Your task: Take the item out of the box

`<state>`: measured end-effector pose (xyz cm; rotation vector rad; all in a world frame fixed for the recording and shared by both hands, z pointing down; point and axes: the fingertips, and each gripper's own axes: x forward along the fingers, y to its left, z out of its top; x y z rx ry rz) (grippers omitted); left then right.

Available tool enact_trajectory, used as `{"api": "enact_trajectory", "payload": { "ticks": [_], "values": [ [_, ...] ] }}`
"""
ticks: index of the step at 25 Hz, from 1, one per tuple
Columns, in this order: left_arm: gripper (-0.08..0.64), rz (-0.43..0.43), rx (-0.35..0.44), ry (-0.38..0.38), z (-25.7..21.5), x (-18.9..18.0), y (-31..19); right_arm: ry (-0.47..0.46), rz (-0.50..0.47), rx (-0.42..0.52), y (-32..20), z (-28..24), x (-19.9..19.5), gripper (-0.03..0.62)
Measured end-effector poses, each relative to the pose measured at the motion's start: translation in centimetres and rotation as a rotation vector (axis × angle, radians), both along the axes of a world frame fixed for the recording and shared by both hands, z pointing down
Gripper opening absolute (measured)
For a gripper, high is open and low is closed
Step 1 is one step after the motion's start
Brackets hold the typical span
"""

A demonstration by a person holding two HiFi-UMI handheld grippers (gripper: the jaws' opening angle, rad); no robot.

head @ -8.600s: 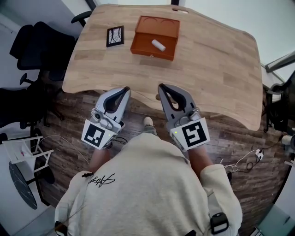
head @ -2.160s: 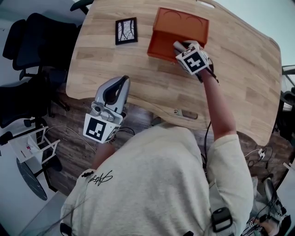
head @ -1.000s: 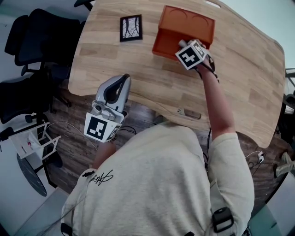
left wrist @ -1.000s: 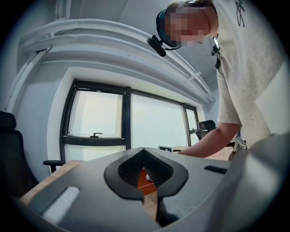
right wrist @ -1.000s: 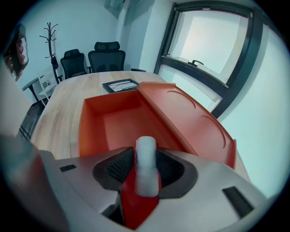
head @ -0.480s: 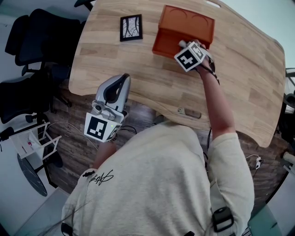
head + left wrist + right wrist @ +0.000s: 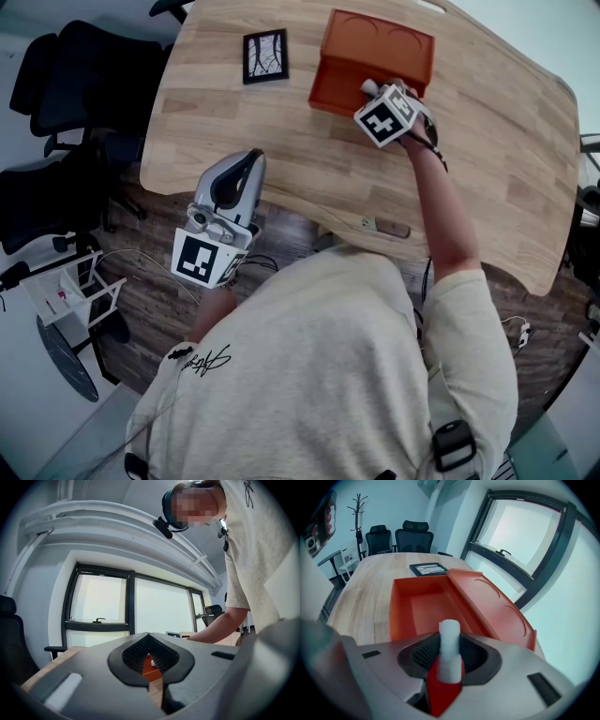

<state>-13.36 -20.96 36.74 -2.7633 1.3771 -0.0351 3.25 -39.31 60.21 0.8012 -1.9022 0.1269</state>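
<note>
Since the right gripper (image 7: 450, 657) pinches the white cylinder (image 7: 450, 639) at the near side of the open orange box (image 7: 422, 611), the grasp looks made, and next comes lifting it clear over the wall, with the left gripper (image 7: 148, 637) hanging closed and empty

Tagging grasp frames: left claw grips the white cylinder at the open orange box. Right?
No. It's the right claw that grips the white cylinder at the open orange box, as the right gripper view shows. The left claw is shut on nothing, away from the box.
</note>
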Motion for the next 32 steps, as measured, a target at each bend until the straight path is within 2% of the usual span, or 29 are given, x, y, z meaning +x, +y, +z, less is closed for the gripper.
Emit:
{"api": "enact_trajectory", "payload": {
  "ticks": [17,32],
  "values": [
    [0.003,0.006,0.015,0.004,-0.5,0.1,0.0,-0.022,-0.017,0.074,0.1,-1.8,-0.8,0.135],
    [0.003,0.025,0.026,0.002,-0.9,0.5,-0.1,-0.061,0.02,0.157,-0.4,-4.2,-0.1,0.135]
  ]
}}
